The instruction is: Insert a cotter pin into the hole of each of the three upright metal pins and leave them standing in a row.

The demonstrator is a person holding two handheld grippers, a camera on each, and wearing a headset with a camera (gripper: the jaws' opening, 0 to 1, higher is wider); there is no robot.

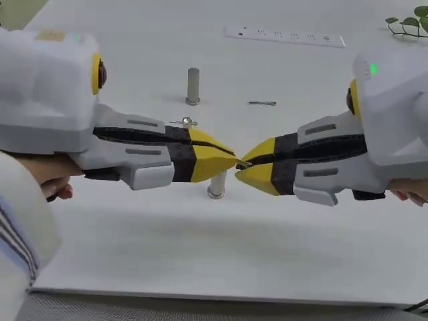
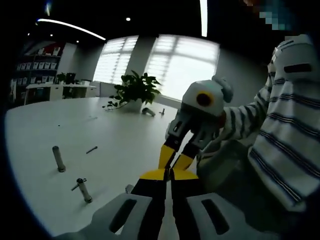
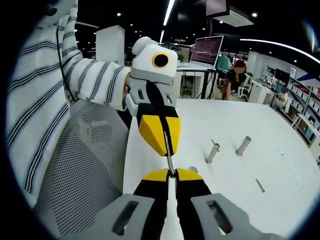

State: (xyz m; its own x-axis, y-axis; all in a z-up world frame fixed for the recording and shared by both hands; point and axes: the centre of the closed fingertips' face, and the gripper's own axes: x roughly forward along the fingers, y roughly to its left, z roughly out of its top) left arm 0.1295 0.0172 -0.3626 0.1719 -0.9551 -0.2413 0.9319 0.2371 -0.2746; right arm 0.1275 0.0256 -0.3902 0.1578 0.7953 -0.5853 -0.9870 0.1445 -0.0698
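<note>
The white table (image 1: 134, 247) has plenty of bare surface on the person's side of the work, out to its near edge. Its far side carries a power strip (image 1: 284, 35) and, at the far right corner, a potted plant (image 1: 408, 25). A mesh chair (image 3: 85, 165) stands beside the table edge in the right gripper view. The room is an open office with large windows and ceiling lights.

The left gripper (image 1: 231, 159) and right gripper (image 1: 242, 168) meet tip to tip above the table. Each has its jaws closed on one end of the held cotter pin (image 3: 170, 155), which bridges the small gap between them.

Three metal pins stand upright in a rough line running away from the person. The near metal pin (image 1: 217, 186) stands just under the gripper tips and is partly hidden by them. The middle metal pin (image 1: 187, 122) already has the fitted cotter pin (image 1: 180, 122) through its top. The far metal pin (image 1: 193, 85) is bare.

There are three cotter pins in all: the held one, the fitted one, and the loose cotter pin (image 1: 262, 103) lying flat to the right of the far metal pin, apart from it.
</note>
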